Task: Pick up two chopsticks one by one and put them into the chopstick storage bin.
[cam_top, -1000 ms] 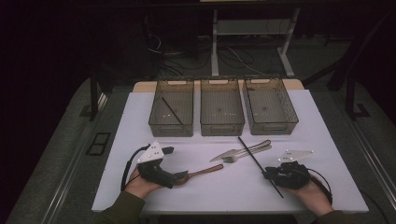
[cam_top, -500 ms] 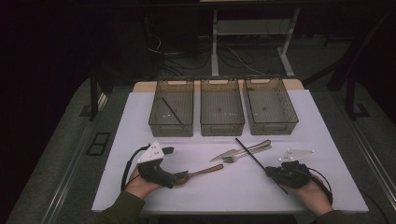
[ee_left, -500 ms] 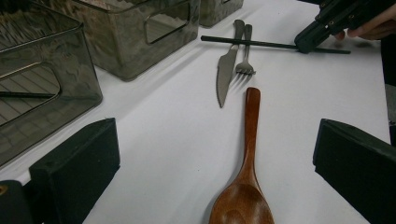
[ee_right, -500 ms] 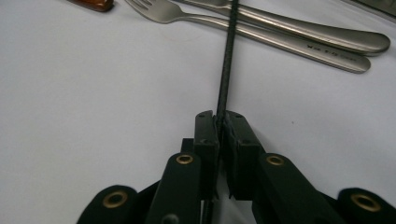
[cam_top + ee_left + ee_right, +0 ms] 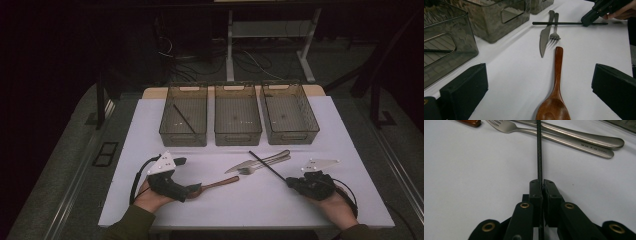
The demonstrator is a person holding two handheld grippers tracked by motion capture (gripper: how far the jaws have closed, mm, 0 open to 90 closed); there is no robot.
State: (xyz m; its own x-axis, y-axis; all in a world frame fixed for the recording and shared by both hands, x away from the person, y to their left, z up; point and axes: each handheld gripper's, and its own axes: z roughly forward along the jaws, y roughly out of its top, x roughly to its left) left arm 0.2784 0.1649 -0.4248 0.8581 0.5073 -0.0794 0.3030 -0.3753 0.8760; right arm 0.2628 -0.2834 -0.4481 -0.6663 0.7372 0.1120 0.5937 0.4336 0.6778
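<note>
A wooden spoon (image 5: 216, 185) (image 5: 555, 92) lies on the white table, its bowl between the wide-apart jaws of my open left gripper (image 5: 192, 189) (image 5: 539, 87). My right gripper (image 5: 291, 183) (image 5: 541, 185) is shut on a thin black chopstick (image 5: 265, 165) (image 5: 539, 150) (image 5: 564, 23) that runs up and left from its jaws across a metal knife (image 5: 250, 164) (image 5: 545, 35) and fork (image 5: 267, 162) (image 5: 554, 28) (image 5: 544, 133). Another black chopstick (image 5: 184, 119) lies in the left bin (image 5: 184, 131).
Three clear grey bins stand in a row at the back of the table, the middle bin (image 5: 237, 134) and the right bin (image 5: 295, 134) look empty. The white table (image 5: 260, 205) has bare surface at the front between my two hands.
My right gripper has slid right and slightly back with the black chopstick, so less of the stick trails behind the jaws. My left gripper and the spoon have stayed put.
</note>
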